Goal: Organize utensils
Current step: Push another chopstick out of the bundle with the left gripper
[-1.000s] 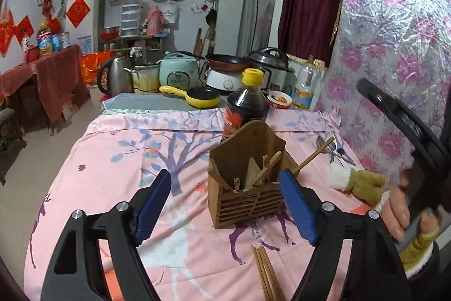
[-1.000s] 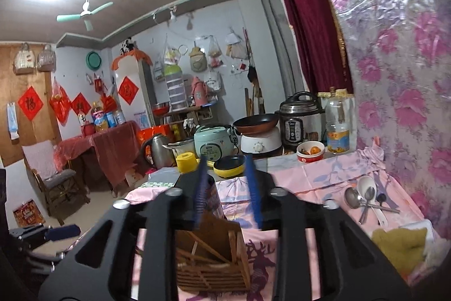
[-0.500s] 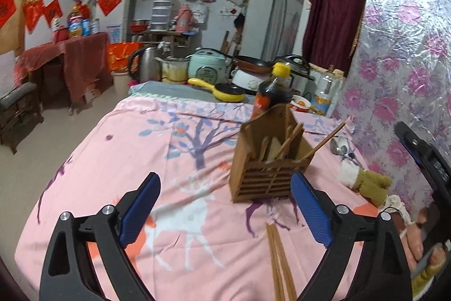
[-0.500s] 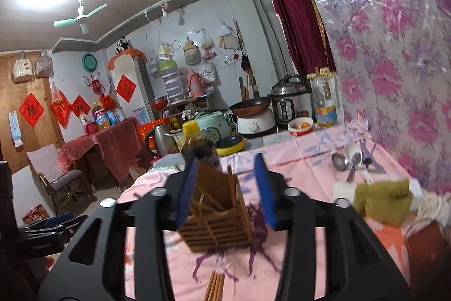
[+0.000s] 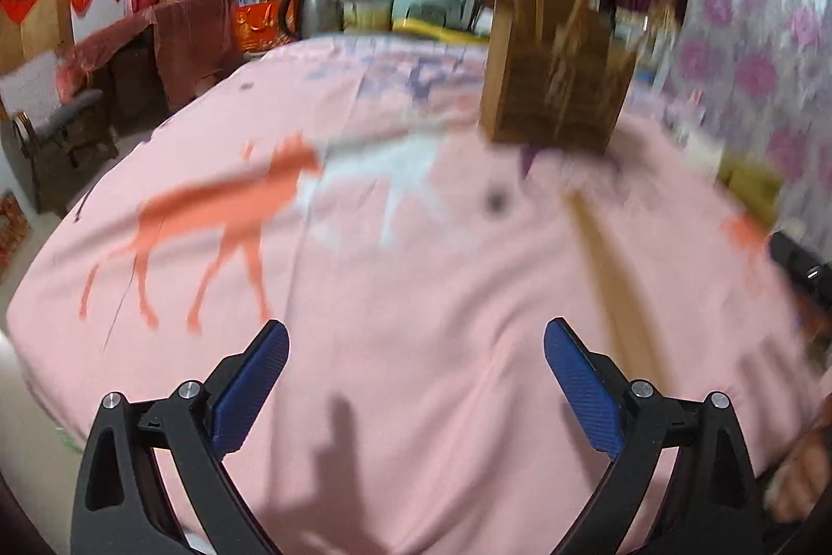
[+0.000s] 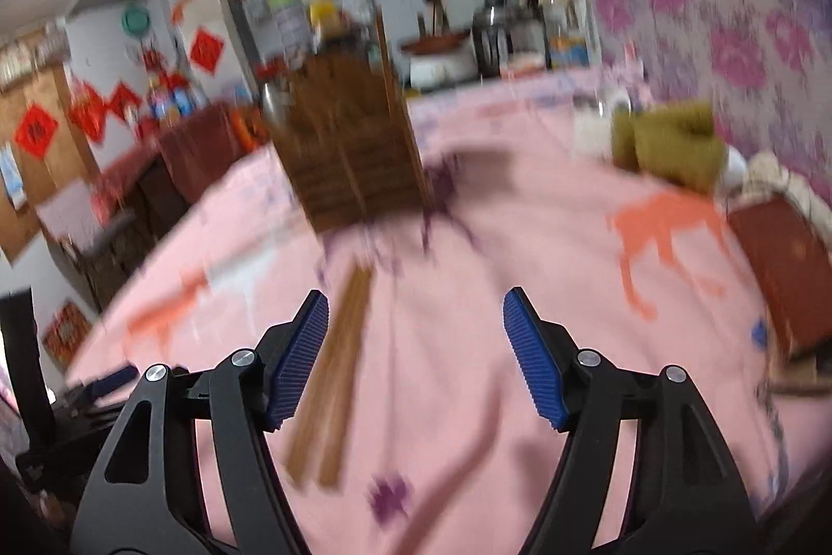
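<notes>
Both views are smeared with blur, so we keep to what we can make out. In the left wrist view our left gripper (image 5: pixel 416 336) has its blue pads spread wide and opening further, with nothing between them but the pink printed tablecloth (image 5: pixel 395 284). Ahead and to the right, a bundle of wooden chopsticks (image 5: pixel 616 289) lies flat on the cloth, running from near the right pad up toward the wooden utensil holder (image 5: pixel 556 81), which stands upright farther back on the table with more sticks poking out of its top; how many, we cannot tell. At the lower right edge of that view we glimpse part of a hand (image 5: pixel 801 477). In the right wrist view our right gripper (image 6: pixel 416 310) is also parted and widening, and nothing is held between the pads. The chopsticks (image 6: pixel 333 378) lie on the cloth partly behind the left finger (image 6: pixel 299 357), so they sit off to that side rather than in the gap. The utensil holder (image 6: pixel 353 139) stands beyond their far end, apart from the gripper. To the right on the table we see an olive-green cloth lump (image 6: pixel 671 139), too blurred to identify, and near the right edge a dark red box (image 6: pixel 785 263).
</notes>
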Demonstrator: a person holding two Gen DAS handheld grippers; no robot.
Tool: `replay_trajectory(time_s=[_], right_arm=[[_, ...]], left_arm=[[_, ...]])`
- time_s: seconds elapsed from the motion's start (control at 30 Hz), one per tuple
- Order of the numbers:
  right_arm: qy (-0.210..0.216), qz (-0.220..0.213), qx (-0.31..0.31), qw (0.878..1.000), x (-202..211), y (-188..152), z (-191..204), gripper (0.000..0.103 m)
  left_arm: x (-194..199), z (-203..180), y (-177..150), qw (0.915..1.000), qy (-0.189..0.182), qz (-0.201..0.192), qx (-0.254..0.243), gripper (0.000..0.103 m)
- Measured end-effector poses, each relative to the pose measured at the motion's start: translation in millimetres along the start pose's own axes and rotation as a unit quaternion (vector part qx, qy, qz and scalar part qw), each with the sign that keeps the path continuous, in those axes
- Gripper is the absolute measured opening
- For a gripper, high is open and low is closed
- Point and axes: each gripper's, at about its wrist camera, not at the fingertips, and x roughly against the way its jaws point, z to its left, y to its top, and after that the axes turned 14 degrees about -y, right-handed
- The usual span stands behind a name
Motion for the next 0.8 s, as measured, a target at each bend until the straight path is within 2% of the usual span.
replay_trajectory(time_s=[0.03, 0.1, 0.17, 0.27, 0.33, 0.47, 0.67, 0.7, 0.73, 0.8], right_arm=[[-0.007, 0.003, 0.021, 1.000, -3, -10, 0, 0.069], [-0.010, 0.016, 0.041, 0.999, -11, -20, -2, 0.069], [0.003, 0.034, 0.032, 0.999, -18, -20, -6, 0.069], [0.017, 0.047, 0.041, 0.998, -25, -21, -5, 0.069], [0.023, 0.044, 0.075, 0.996, -21, -26, 6, 0.069], [0.040, 0.008, 0.171, 0.984, -4, -41, 36, 0.069], [0.036, 0.020, 0.222, 0.974, -6, -53, 49, 0.069], [0.031, 0.018, 0.226, 0.973, -6, -53, 50, 0.069], [0.008, 0.008, 0.229, 0.973, -6, -51, 49, 0.069], [-0.067, 0.001, 0.193, 0.979, -18, -42, 36, 0.069]], left_arm=[[-7, 2, -9, 0.9999, 0.007, 0.014, -0.004, 0.097], [-18, 7, -15, 0.9994, -0.005, 0.033, 0.001, 0.098], [-22, 5, -16, 0.9994, 0.005, 0.031, -0.016, 0.099], [-22, 6, -18, 0.9996, 0.001, 0.013, -0.026, 0.099], [-23, 6, -17, 0.9995, -0.002, 0.009, -0.030, 0.099], [-23, 4, -17, 0.9995, -0.002, 0.004, -0.032, 0.099], [-25, 4, -16, 0.9995, -0.002, 0.004, -0.032, 0.099], [-25, 4, -16, 0.9995, -0.002, 0.004, -0.032, 0.099], [-25, 4, -16, 0.9995, -0.002, 0.004, -0.032, 0.099], [-25, 4, -16, 0.9995, -0.002, 0.003, -0.032, 0.099]])
